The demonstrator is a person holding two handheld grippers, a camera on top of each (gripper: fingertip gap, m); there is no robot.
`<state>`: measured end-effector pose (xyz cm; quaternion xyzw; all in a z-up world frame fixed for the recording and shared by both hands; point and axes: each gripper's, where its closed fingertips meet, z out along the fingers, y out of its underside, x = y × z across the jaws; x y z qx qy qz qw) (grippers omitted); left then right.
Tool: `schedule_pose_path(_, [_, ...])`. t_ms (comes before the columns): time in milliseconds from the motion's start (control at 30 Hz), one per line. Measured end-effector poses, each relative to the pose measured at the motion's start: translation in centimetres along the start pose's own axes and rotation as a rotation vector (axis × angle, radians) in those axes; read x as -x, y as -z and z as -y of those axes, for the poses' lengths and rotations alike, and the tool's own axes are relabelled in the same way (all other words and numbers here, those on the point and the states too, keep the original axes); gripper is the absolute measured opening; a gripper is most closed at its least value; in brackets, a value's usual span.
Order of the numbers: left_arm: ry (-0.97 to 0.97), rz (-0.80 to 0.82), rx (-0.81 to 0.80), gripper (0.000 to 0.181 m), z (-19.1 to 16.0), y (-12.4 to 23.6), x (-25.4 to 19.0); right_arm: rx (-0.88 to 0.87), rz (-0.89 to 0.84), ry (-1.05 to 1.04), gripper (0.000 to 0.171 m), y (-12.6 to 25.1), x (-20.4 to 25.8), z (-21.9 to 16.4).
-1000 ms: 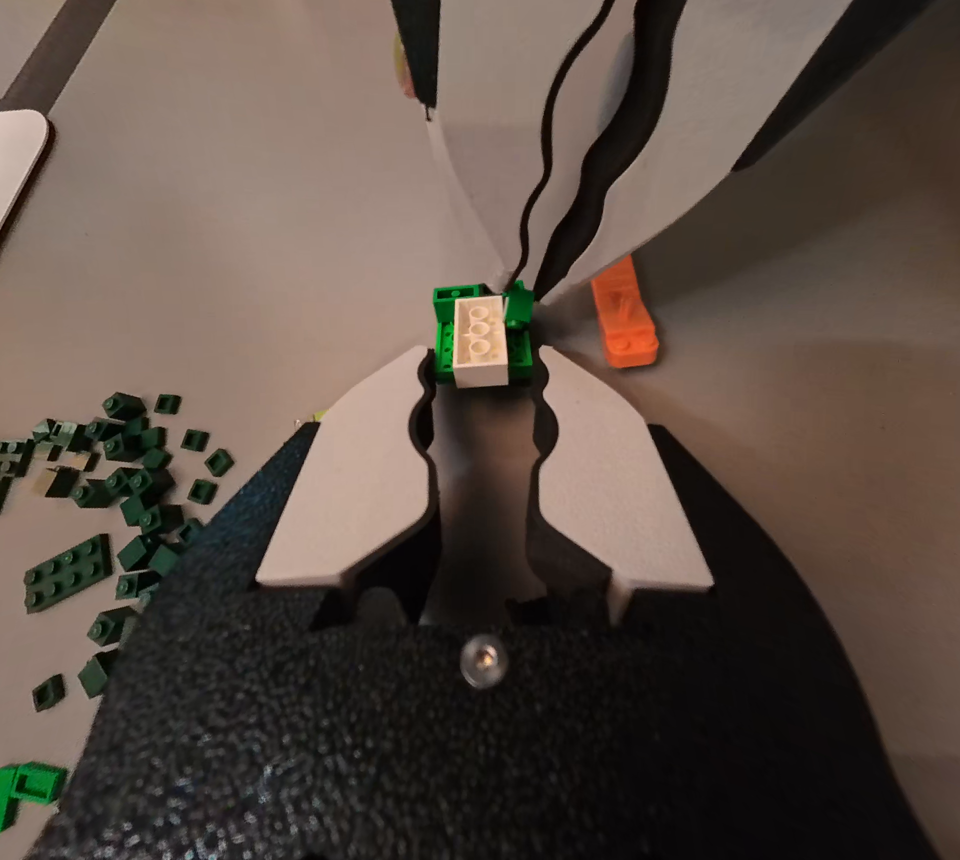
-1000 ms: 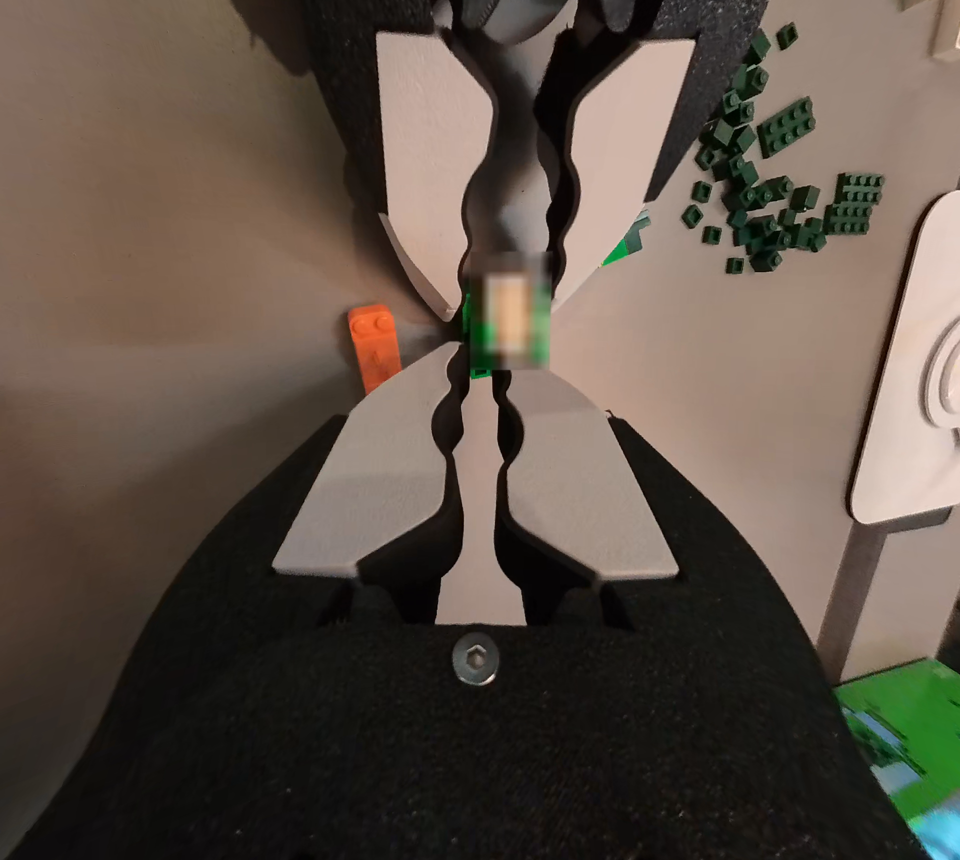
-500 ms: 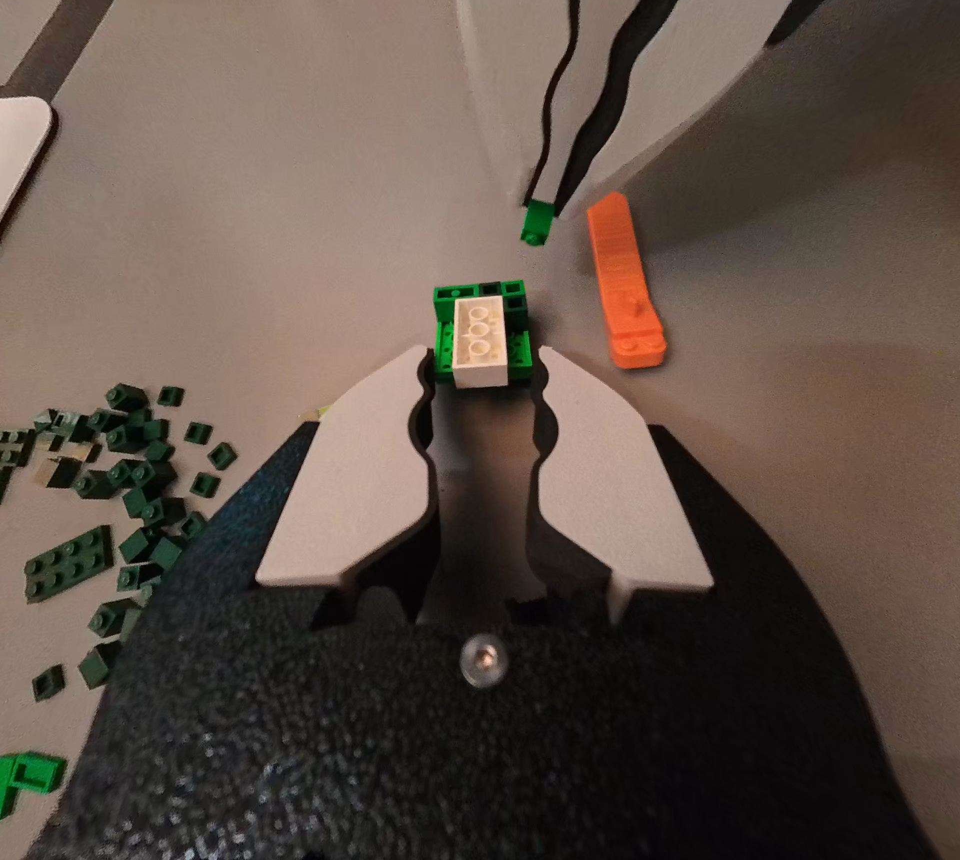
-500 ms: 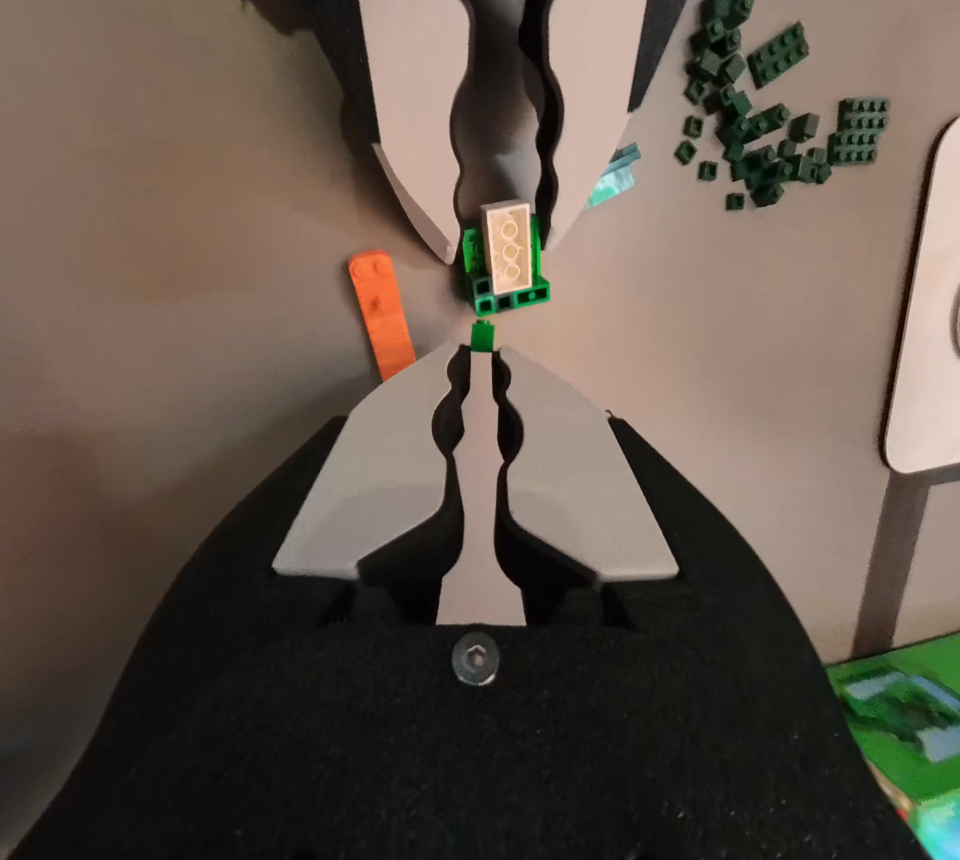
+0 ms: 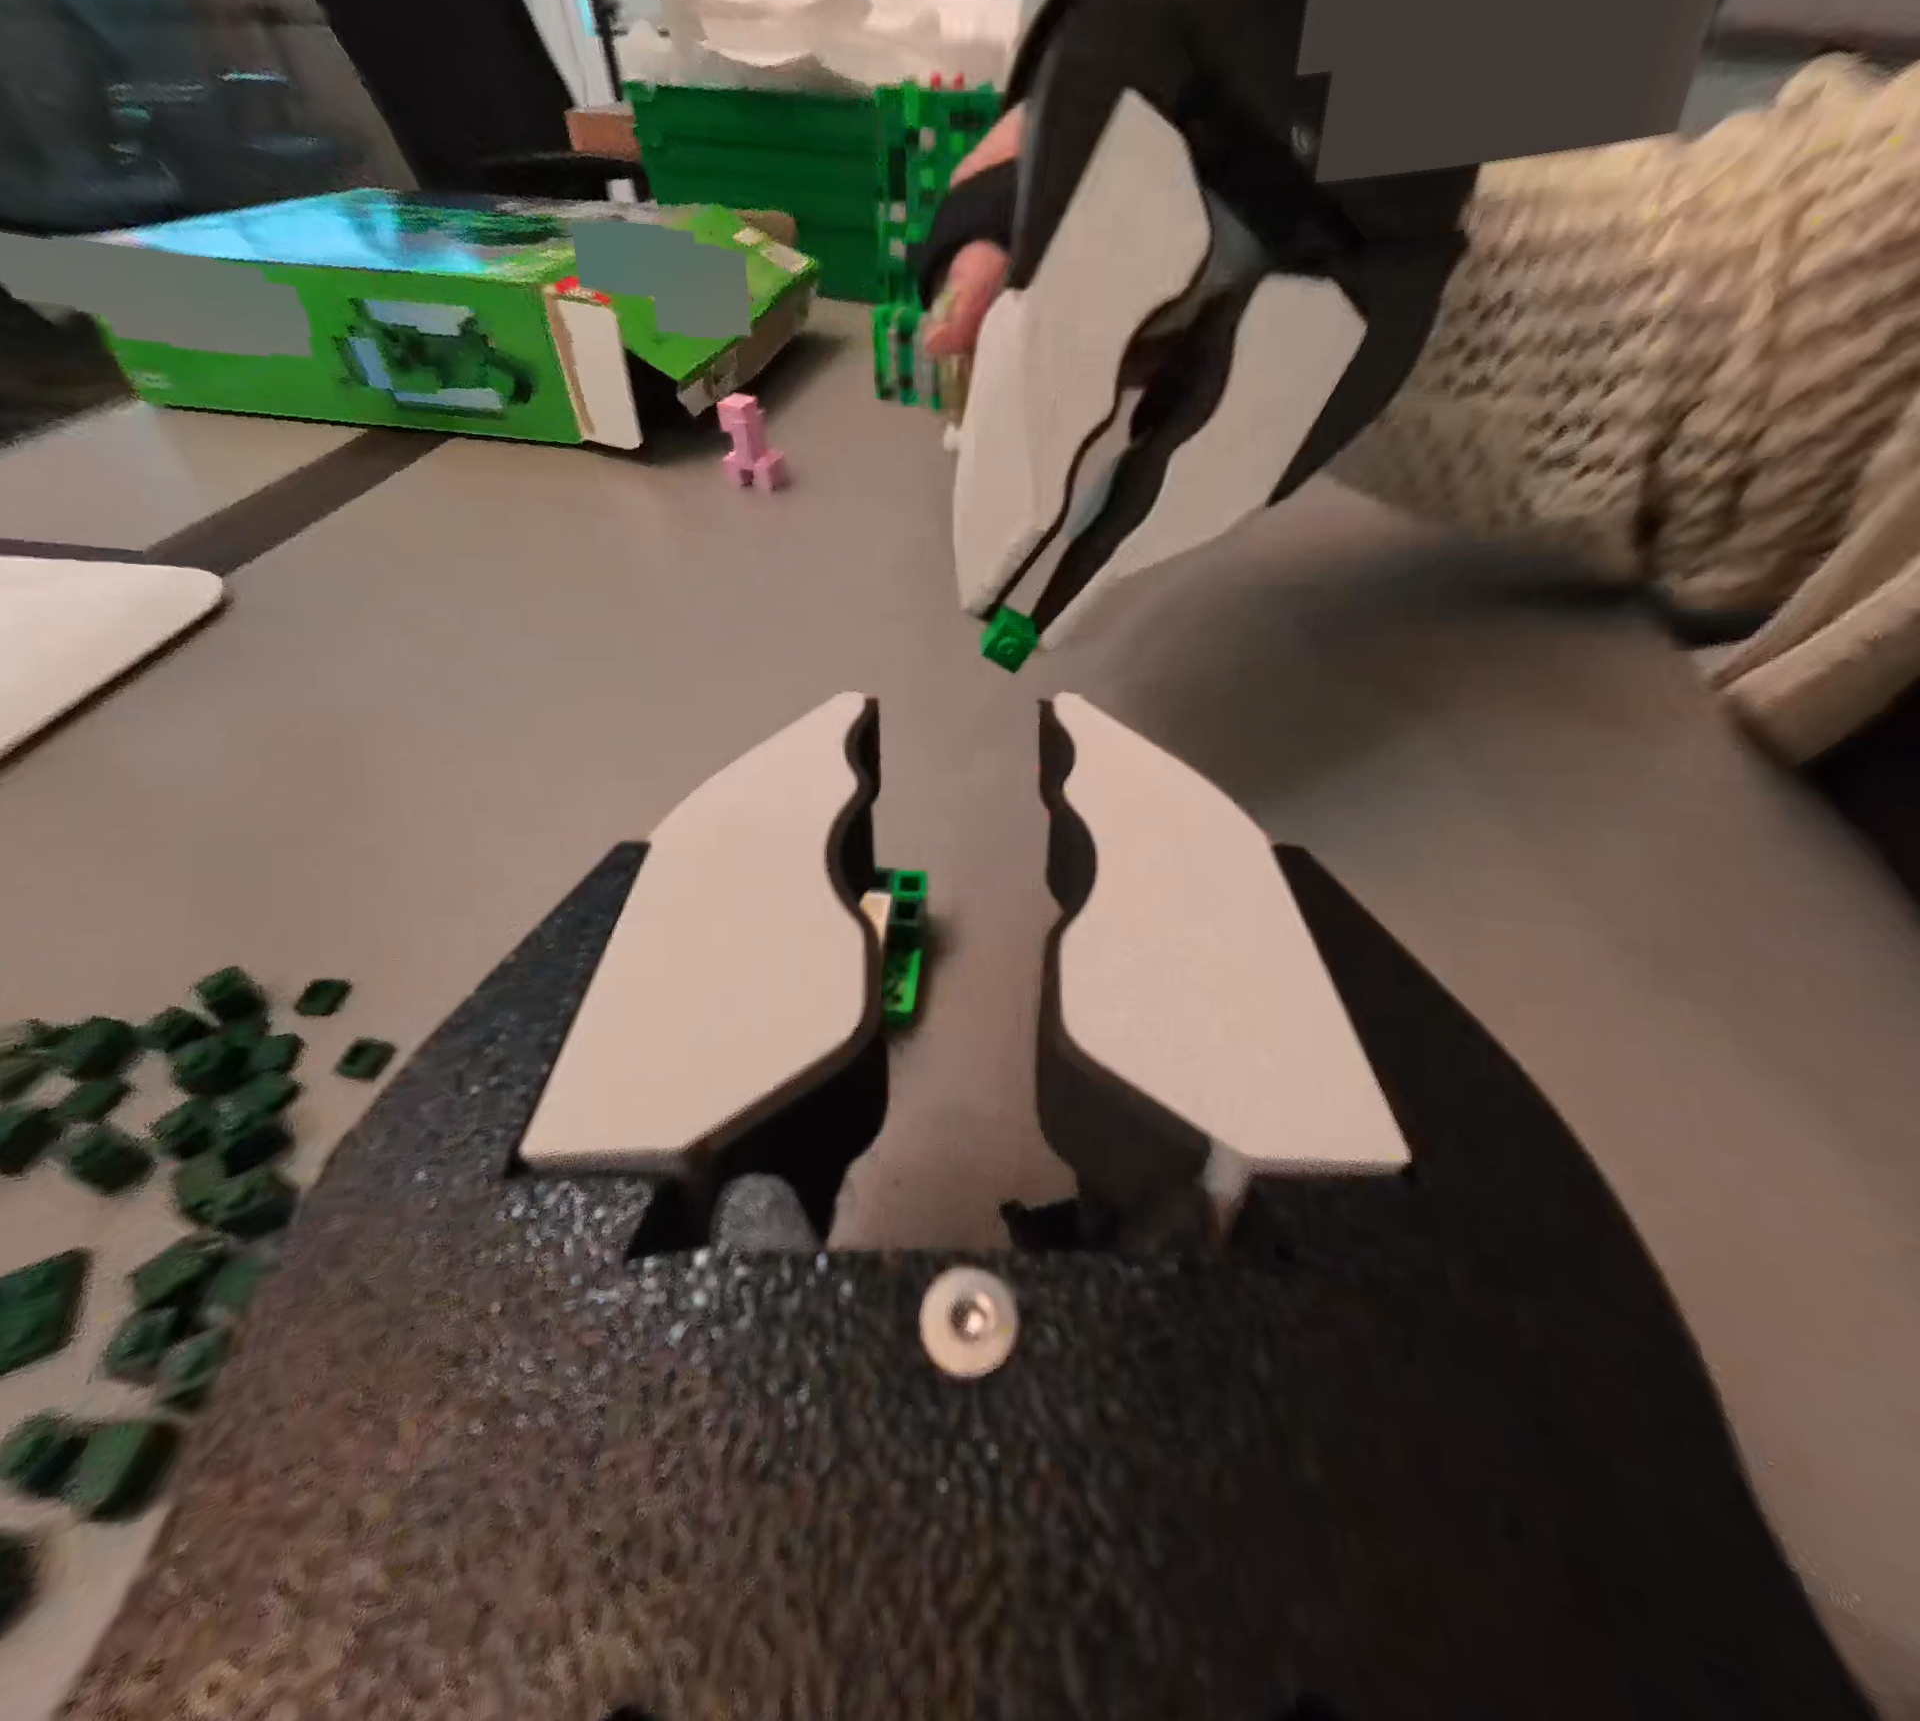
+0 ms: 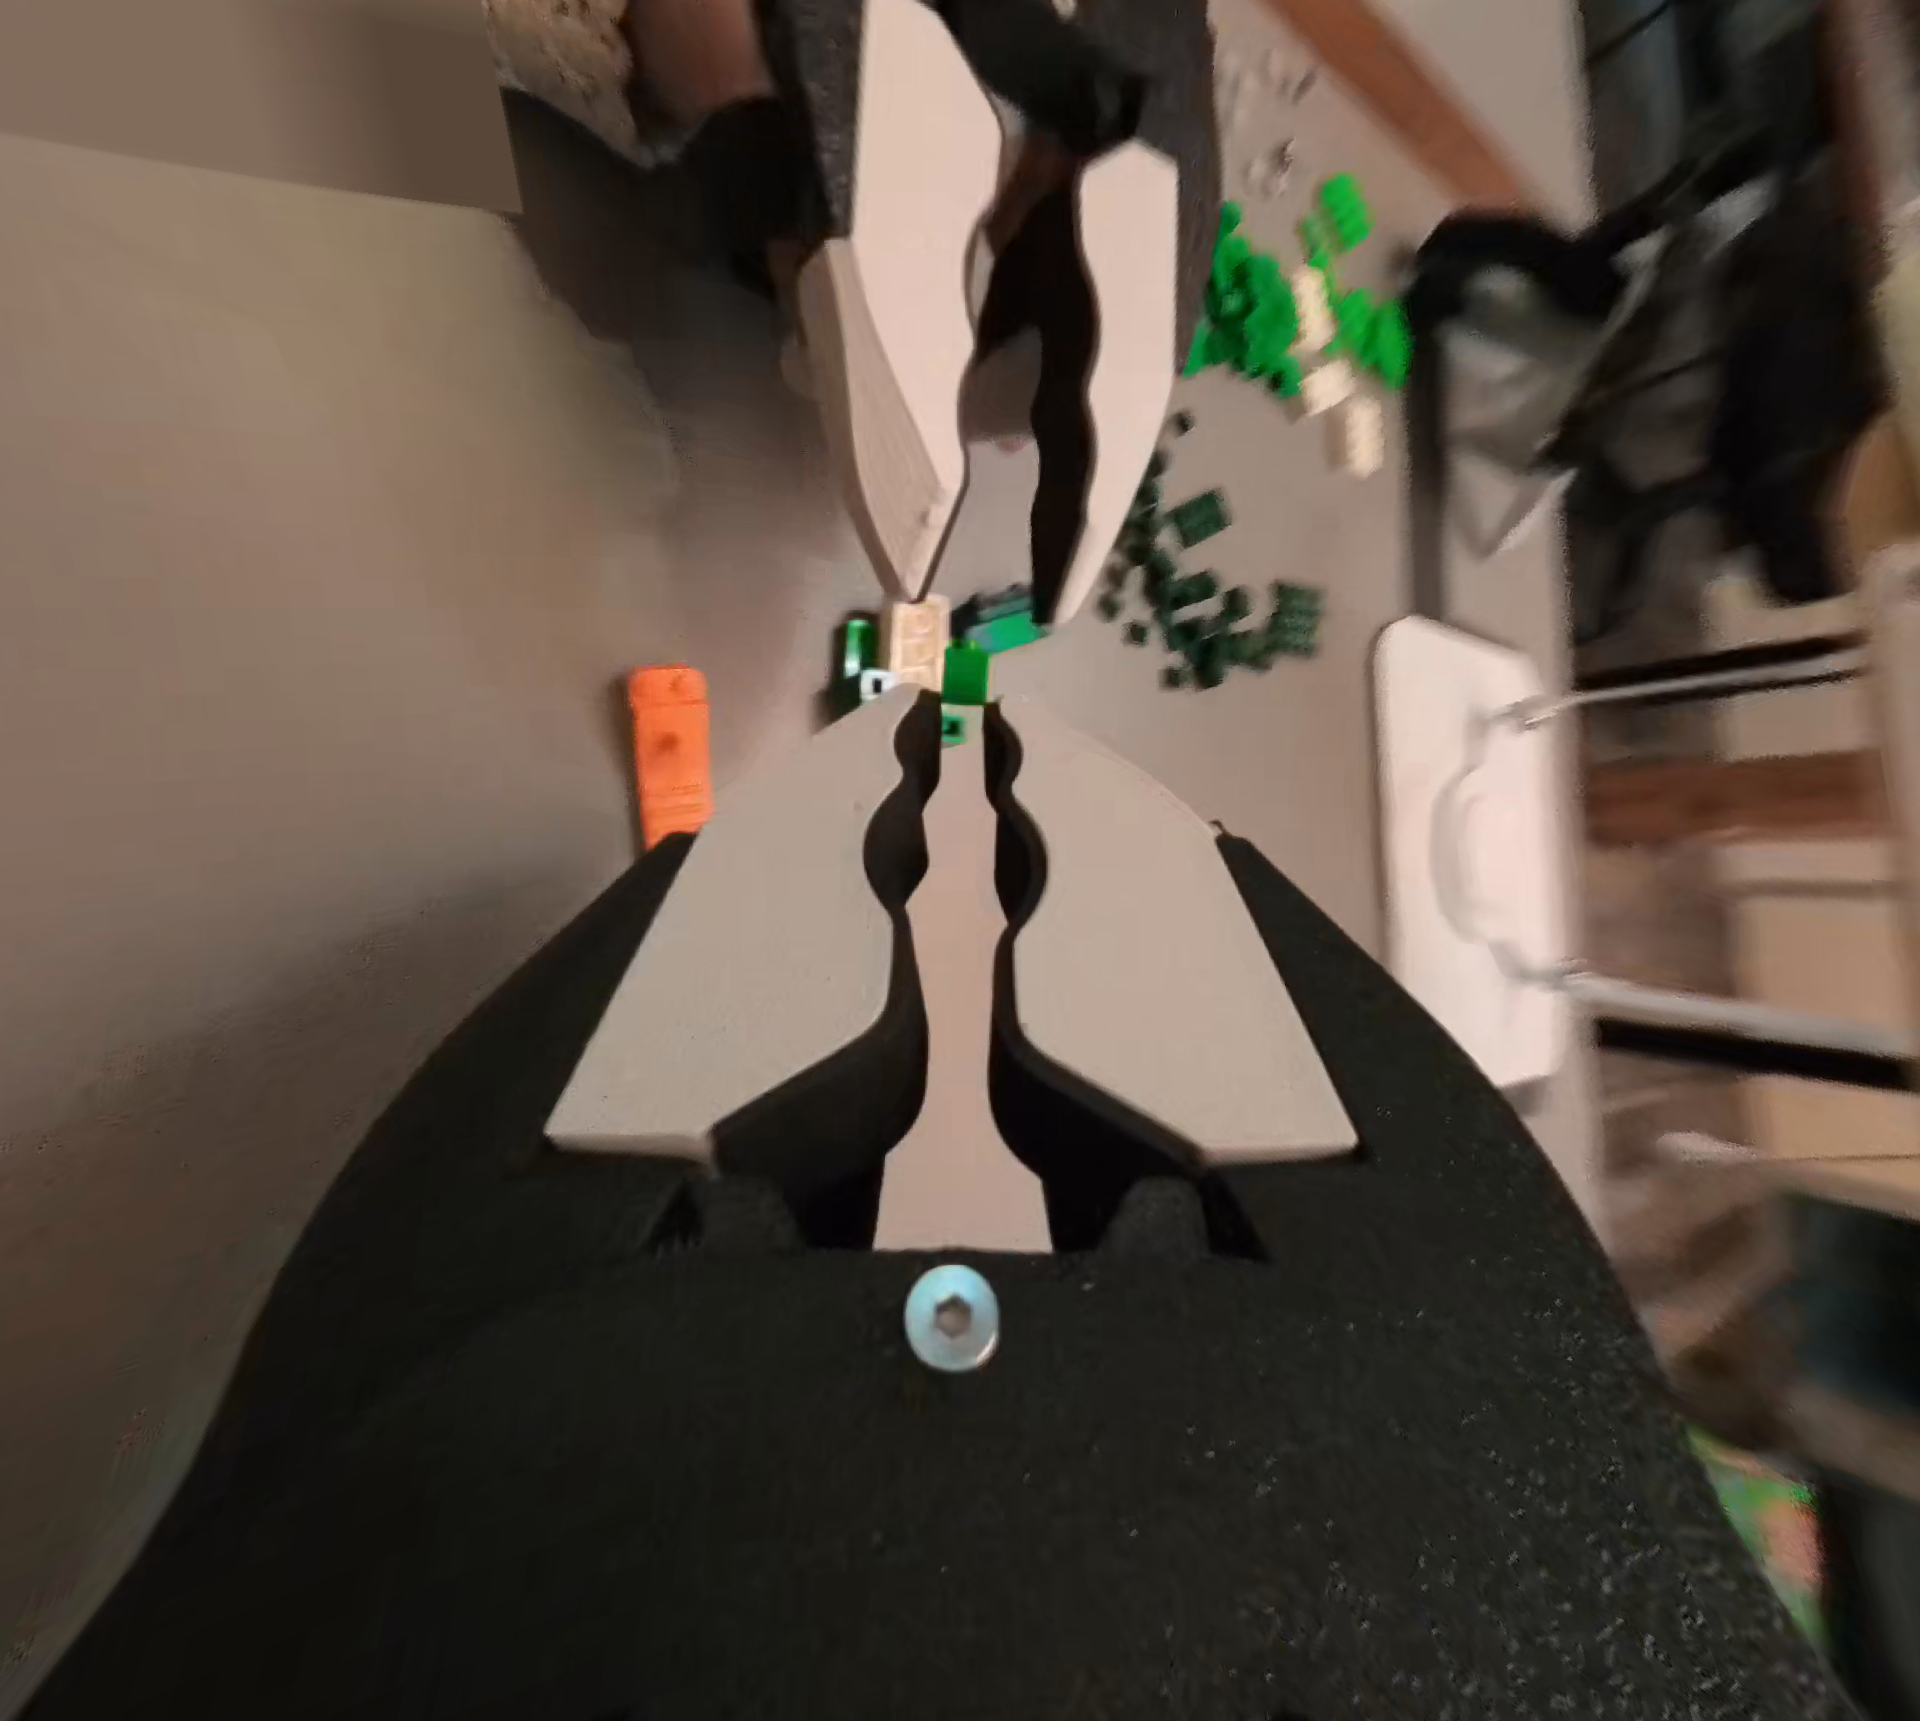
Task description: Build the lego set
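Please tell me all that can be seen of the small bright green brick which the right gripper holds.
The small green brick is a tiny cube of glossy bright green plastic, one stud wide as far as it shows. It sticks out from the very tips of the right gripper, whose grey fingers are closed on it. It hangs tilted above the grey table, touching nothing else, just beyond the tips of the open left gripper.
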<state>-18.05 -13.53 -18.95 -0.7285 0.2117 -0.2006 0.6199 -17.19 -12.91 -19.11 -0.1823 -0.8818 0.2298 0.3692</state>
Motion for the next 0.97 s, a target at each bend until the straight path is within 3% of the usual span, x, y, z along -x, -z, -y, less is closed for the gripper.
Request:
schedule_pose_path(200, [0.273,-0.163,-0.193,0.031,2.1,1.1,-0.2,0.017,-0.275,0.372,0.007,0.6,-1.9,2.1])
schedule_pose_path(600, [0.283,-0.215,-0.186,0.010,2.0,1.0,-0.8,0.100,-0.355,0.608,0.007,-0.5,-1.7,2.9])
schedule_pose_path(800, [0.241,-0.179,-0.199,0.007,2.1,1.1,-0.8,0.097,-0.371,0.606,0.007,-0.5,-1.7,3.1])
schedule_pose_path(867, [0.227,-0.166,-0.224,0.007,2.4,1.2,-0.6,0.049,-0.375,0.491,0.008,-0.3,-1.8,3.4])
schedule_pose_path(967, [0.201,-0.141,-0.298,0.007,3.2,1.9,-0.2,-0.089,-0.340,0.194,0.025,0.7,-2.4,4.2])
